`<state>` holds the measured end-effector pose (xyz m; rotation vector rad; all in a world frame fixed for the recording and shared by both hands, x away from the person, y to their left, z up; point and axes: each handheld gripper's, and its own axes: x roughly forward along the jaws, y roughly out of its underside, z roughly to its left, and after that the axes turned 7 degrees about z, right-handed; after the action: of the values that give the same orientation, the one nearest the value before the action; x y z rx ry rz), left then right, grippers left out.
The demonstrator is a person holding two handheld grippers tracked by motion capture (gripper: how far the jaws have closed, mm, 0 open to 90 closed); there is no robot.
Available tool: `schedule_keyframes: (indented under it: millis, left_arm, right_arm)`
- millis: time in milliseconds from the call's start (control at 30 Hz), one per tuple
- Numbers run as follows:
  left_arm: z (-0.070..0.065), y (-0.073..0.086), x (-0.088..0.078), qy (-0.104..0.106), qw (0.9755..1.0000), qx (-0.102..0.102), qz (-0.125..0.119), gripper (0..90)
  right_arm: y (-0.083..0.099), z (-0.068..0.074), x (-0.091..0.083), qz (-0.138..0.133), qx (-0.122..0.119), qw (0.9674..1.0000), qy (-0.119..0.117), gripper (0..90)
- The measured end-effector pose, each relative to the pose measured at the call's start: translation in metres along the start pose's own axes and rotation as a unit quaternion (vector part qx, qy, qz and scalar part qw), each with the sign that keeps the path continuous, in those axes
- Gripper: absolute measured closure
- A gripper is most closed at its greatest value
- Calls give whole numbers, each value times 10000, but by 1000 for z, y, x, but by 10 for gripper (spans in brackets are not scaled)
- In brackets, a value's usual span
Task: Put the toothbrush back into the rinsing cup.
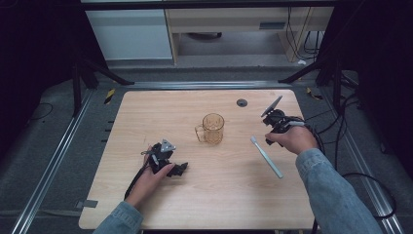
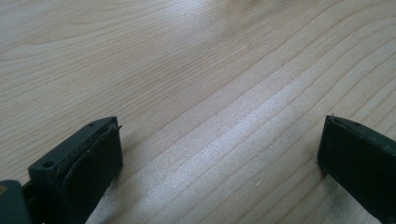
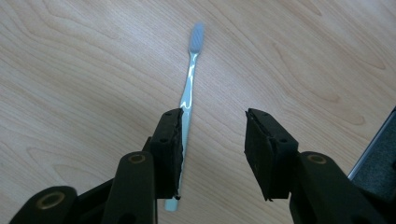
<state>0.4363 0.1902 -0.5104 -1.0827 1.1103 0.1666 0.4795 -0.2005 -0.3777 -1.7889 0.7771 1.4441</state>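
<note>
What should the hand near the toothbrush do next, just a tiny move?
Probably slide the right gripper a bit sideways so the toothbrush sits between its open jaws. Right now the handle lies flat on the table, against the outside of one jaw.

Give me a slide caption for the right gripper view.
Open right gripper above a pale toothbrush lying flat on the wooden table, its handle beside one jaw.
</note>
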Motion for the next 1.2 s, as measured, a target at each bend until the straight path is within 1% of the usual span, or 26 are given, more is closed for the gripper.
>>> schedule_keyframes:
  millis: [33, 100, 167, 300, 400, 600, 633, 667, 733, 800, 900, 933, 1133, 1200]
  left_arm:
    - [0, 0, 0, 4, 10000, -4, -1, 0]
    - [0, 0, 0, -1, 10000, -3, -1, 0]
    - [0, 0, 0, 0, 10000, -6, -1, 0]
    - [0, 0, 0, -3, 10000, -6, -1, 0]
    - [0, 0, 0, -15, 10000, -21, -1, 0]
    - [-1, 0, 0, -17, 10000, -29, -1, 0]
    - [-1, 0, 0, -17, 10000, -28, 0, 0]
    - [-1, 0, 0, -17, 10000, -29, -2, 0]
    - [-1, 0, 0, -17, 10000, -28, 0, 0]
    - [-1, 0, 0, -17, 10000, -28, 1, 0]
    - [-1, 0, 0, -18, 10000, -28, 0, 0]
    - [-1, 0, 0, -21, 10000, -26, 0, 0]
    - [-1, 0, 0, -16, 10000, -29, 0, 0]
    - [-1, 0, 0, -13, 10000, -27, 5, 0]
  right_arm:
    - [0, 0, 0, 0, 0, 10000, 0, 576]
    - [-2, 0, 1, 35, 59, 9999, -88, 578]
    - [-4, 1, 3, 37, 84, 9999, -126, 572]
    - [-5, 1, 6, 69, 91, 9999, -116, 566]
    - [-7, 1, 9, 111, 156, 9997, -150, 563]
    - [-10, 3, 15, 225, 135, 9993, -247, 604]
    - [-11, 5, 17, 249, 163, 9991, -291, 625]
    - [-11, 5, 17, 249, 163, 9991, -291, 625]
    - [-12, 6, 23, 274, 143, 9990, -329, 651]
    - [-12, 7, 25, 291, 118, 9989, -334, 665]
    - [-14, 8, 31, 368, 146, 9986, -359, 688]
    - [-14, 8, 33, 382, 124, 9986, -330, 691]
    - [-13, 9, 46, 431, 215, 9982, -369, 705]
    - [-12, 8, 52, 458, 244, 9978, -420, 705]
